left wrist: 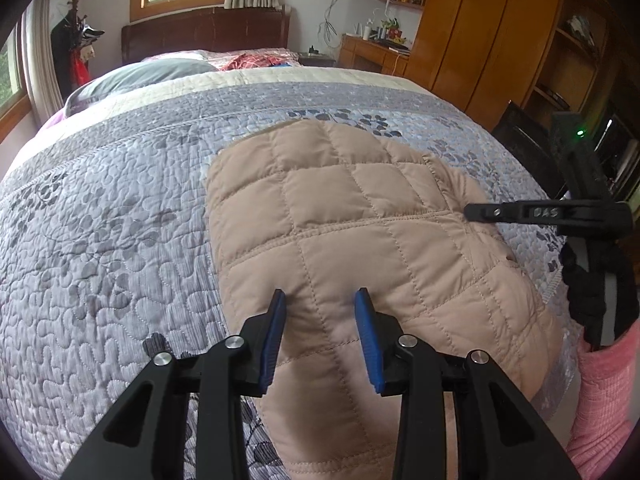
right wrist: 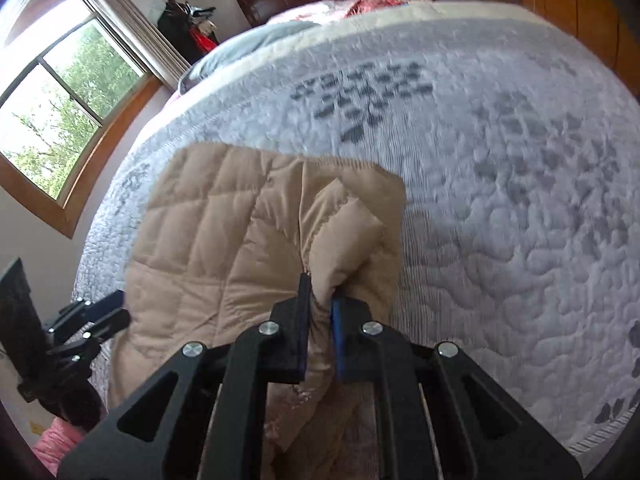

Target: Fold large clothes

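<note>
A tan quilted jacket [left wrist: 360, 216] lies folded on the grey-blue quilted bedspread [left wrist: 112, 208]. My left gripper [left wrist: 321, 297] is open, its blue pads [left wrist: 276, 332] hovering over the jacket's near part with nothing between them. My right gripper [right wrist: 320, 292] is shut on a bunched fold of the jacket [right wrist: 224, 232] at its right edge and lifts it slightly. The right gripper also shows in the left wrist view [left wrist: 468, 211] at the jacket's right edge. The left gripper shows at the left edge of the right wrist view [right wrist: 116, 308].
The bedspread [right wrist: 500, 168] covers a large bed. Pillows [left wrist: 144, 76] and a dark headboard [left wrist: 208, 32] are at the far end. A wooden wardrobe [left wrist: 480, 40] and shelves stand to the right. A window [right wrist: 52, 112] is on the left. My pink sleeve [left wrist: 604, 400] is at bottom right.
</note>
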Available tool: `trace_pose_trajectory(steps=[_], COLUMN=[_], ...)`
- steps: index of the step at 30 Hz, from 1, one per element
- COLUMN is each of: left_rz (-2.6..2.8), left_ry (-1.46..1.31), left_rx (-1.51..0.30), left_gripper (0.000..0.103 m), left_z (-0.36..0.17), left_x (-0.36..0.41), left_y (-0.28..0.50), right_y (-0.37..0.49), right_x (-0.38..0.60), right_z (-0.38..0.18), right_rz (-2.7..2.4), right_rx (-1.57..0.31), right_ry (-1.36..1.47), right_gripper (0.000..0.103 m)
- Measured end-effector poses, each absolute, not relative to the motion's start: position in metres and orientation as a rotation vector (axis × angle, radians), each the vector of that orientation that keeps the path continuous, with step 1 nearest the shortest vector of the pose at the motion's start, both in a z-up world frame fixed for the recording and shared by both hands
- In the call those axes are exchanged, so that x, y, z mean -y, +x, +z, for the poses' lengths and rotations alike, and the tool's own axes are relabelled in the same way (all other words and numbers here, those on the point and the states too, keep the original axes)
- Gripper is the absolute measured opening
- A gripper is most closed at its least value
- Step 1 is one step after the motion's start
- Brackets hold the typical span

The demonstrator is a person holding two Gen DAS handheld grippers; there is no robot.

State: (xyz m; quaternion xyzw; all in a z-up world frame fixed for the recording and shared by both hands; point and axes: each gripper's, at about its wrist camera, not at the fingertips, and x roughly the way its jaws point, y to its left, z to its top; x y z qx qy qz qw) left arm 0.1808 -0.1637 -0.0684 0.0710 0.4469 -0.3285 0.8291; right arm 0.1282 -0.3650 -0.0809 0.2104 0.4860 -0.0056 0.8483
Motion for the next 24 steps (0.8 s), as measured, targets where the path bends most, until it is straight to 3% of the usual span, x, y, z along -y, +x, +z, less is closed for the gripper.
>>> trace_pose_trajectory(steps=[6,9,15,24], left_rz=[-0.698,-0.694,-0.656,-0.695], left_ry=[0.138,0.132,0.118,0.066], left_rx=[-0.999,-1.001,-0.927,-0.989], left_gripper=[0.038,0.038,0.037,0.037], left_z=[-0.084,-0.075,-0.045,-0.046], left_x=[0.171,0.166,0.139,0.125], left_y=[0.194,0.193,0.169,0.124], right_y=[0.133,0.128,0.087,0.045], right_x=[0.363,0.364,0.344,0.274], right_z=[-0.098,-0.085,-0.034,-0.027], right_rz=[-0.023,-0.038,-0.060,0.132], right_rx=[-1.046,-1.025,-0.932,-0.967], right_ry=[0.468,0.467,0.372,0.271], right_gripper=[0.010,0.017,0.018,0.018])
